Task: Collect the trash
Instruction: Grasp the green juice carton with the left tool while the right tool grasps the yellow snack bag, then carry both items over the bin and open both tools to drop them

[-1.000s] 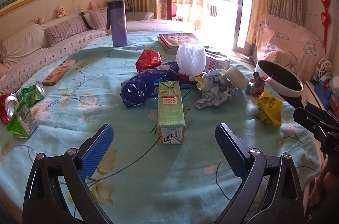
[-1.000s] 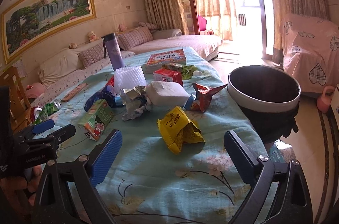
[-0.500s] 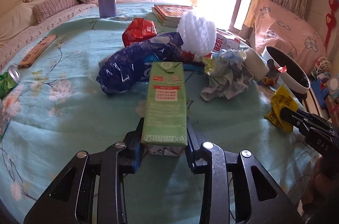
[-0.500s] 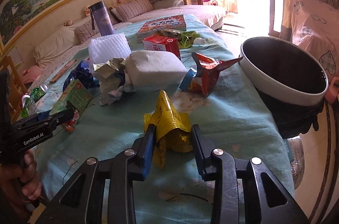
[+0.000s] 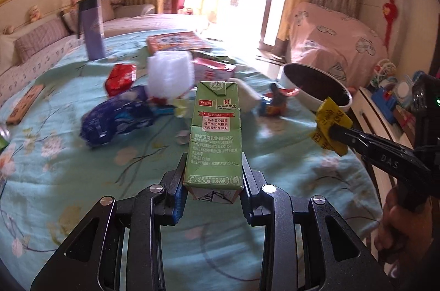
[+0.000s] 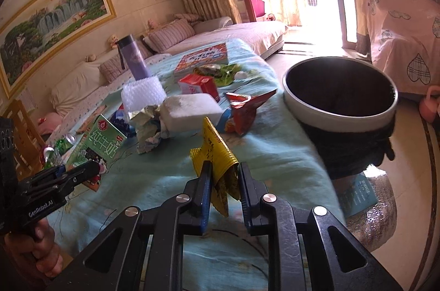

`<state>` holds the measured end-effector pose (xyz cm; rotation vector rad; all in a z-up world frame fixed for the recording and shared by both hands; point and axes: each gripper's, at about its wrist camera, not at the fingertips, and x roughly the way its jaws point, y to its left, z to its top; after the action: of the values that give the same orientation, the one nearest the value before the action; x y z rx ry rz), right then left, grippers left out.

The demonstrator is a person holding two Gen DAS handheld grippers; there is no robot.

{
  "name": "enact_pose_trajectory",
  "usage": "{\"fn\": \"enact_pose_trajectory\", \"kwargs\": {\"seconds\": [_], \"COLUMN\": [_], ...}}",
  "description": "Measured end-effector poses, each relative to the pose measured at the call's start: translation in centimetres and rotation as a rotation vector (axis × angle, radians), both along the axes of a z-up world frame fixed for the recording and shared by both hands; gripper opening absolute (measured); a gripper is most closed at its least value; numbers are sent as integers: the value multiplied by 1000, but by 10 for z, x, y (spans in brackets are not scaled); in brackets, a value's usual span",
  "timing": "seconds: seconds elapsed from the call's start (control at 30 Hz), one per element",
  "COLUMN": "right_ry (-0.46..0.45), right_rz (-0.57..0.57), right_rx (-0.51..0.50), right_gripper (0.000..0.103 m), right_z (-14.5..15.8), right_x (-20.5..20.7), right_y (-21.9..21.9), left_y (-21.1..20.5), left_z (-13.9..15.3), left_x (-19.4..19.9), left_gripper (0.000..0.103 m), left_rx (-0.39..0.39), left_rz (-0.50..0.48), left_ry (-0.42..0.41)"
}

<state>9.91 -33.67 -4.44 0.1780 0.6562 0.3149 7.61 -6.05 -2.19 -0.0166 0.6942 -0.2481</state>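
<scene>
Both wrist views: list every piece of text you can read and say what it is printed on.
"4008-618-618": bottom of the green carton in the left claw.
"南京卫岗乳业有限公司": same carton, mid panel.
"纯牛奶": carton's side.
"DAS": right claw arm.
"GenRobot.AI": left claw arm.
Yellow wrapper, book, red box: print too blurred.

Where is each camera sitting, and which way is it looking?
Left wrist: sits on the left gripper, looking along its fingers across the table; shows the green milk carton it holds.
Right wrist: sits on the right gripper, holding the yellow wrapper, facing the trash bin.
Both show carton, wrapper and bin.
</scene>
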Motion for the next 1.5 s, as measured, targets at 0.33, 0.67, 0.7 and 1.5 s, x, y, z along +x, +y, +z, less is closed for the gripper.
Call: {"fn": "enact_pose_trajectory", "kwargs": {"seconds": [0.33,0.67,0.7,1.5], "right_ry": [-4,-4,-4,128], "right_rz": [-103,-172,-180,-194], "right_rx": [25,27,24,50], "right_gripper": [19,19,19,45], "right_z": [13,26,27,8], "right_x": [20,65,72,149], "right_y": [-59,-109,-114,-157], "left_y": [-82,-161,-168,-210], "left_z": [12,28,28,15], "left_x": [31,87,94,156], "left_gripper": [31,31,31,65], "left_rx": [41,43,42,38], "left_rz": [-160,-256,-263,-283], "left_ry": [22,49,58,121]}}
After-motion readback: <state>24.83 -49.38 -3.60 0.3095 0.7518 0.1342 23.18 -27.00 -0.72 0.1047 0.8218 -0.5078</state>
